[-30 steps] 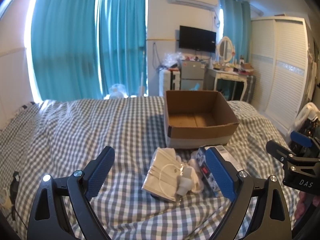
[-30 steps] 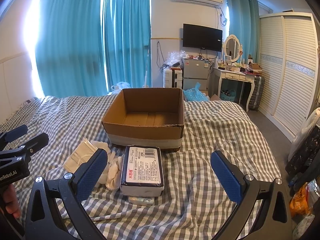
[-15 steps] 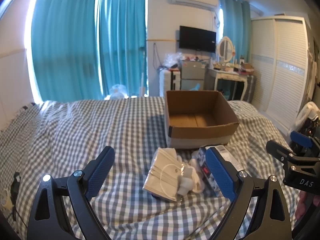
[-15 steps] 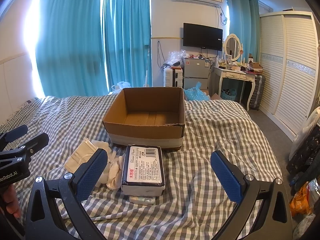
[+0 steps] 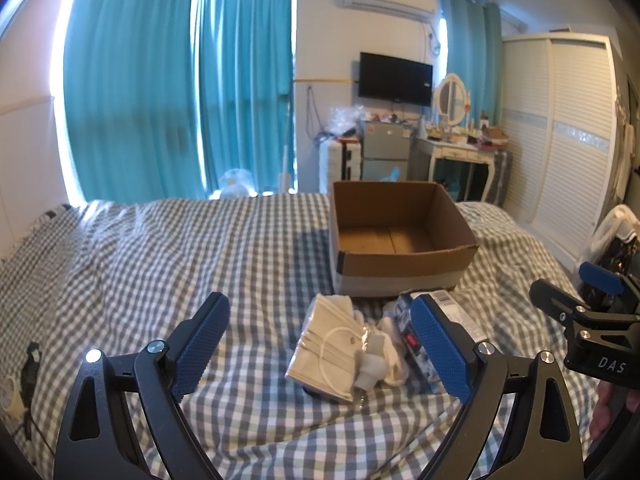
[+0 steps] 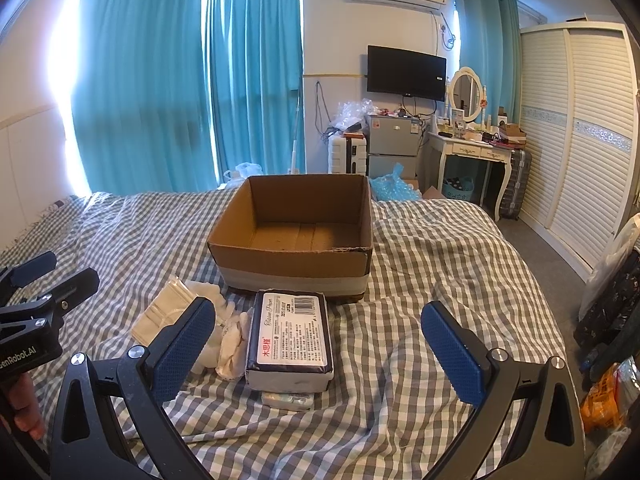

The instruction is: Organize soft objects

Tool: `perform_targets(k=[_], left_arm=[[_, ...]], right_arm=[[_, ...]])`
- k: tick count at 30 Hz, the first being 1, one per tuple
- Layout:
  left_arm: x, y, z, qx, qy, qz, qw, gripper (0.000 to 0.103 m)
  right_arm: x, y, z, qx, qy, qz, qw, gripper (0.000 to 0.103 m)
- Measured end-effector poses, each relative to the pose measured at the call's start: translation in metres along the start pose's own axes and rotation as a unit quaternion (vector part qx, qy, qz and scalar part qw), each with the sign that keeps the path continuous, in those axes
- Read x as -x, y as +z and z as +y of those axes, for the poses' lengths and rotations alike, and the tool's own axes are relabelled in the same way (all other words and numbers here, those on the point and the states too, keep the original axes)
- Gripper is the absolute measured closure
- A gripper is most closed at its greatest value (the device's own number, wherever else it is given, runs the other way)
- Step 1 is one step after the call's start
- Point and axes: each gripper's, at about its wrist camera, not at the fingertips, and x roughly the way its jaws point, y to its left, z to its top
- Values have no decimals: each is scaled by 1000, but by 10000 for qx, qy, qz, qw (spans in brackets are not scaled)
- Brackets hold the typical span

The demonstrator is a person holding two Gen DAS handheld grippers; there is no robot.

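Note:
An empty brown cardboard box point(image 5: 400, 236) point(image 6: 296, 232) stands open on the checked bed. In front of it lie a clear bag of beige face masks point(image 5: 326, 350) point(image 6: 162, 312), some white soft cloth pieces point(image 6: 228, 340) point(image 5: 390, 356), and a dark wrapped tissue pack point(image 6: 290, 336) point(image 5: 424, 332) on top of a small flat packet point(image 6: 286, 399). My left gripper point(image 5: 322, 354) is open and empty, just short of the mask bag. My right gripper point(image 6: 318, 354) is open and empty, just short of the tissue pack. Each gripper shows at the edge of the other's view.
The grey checked bedspread point(image 5: 180, 264) spreads wide to the left and right point(image 6: 440, 264). Teal curtains, a TV, a dressing table point(image 6: 472, 152) and a white wardrobe point(image 6: 580, 140) stand beyond the bed. Bags point(image 6: 608, 312) sit on the floor at right.

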Motion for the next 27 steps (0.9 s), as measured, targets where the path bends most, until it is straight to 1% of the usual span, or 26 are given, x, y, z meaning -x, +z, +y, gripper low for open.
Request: perform_targets(k=[12,15,18,21,24,26,27], left_arm=[[9,-2,5,28,19,-112,9999,9],[11,0,8,3,23,-226,9997,9],[4,1,14,32,85,-177,9998,9],[-9,-2,20,44,145,-70,9999,9],[-26,-9,23,36,227,128,9997,9],[-37,-15,24,51,233,264,9994,9],[-43,-20,24,48,224,341,9992,10]], right_arm=[[6,8,12,104,68,-44,9999,0],[0,14,15,219,86,60,9997,0],[-9,21,16,302,216,94,9993,0],[-32,22,20,594,162,290,9977,0],[-63,12,23,839,158,642,9943,0],[-81,3,22,803,307,903,9922,0],[-90,-4,21,724,467,1042,9908,0]])
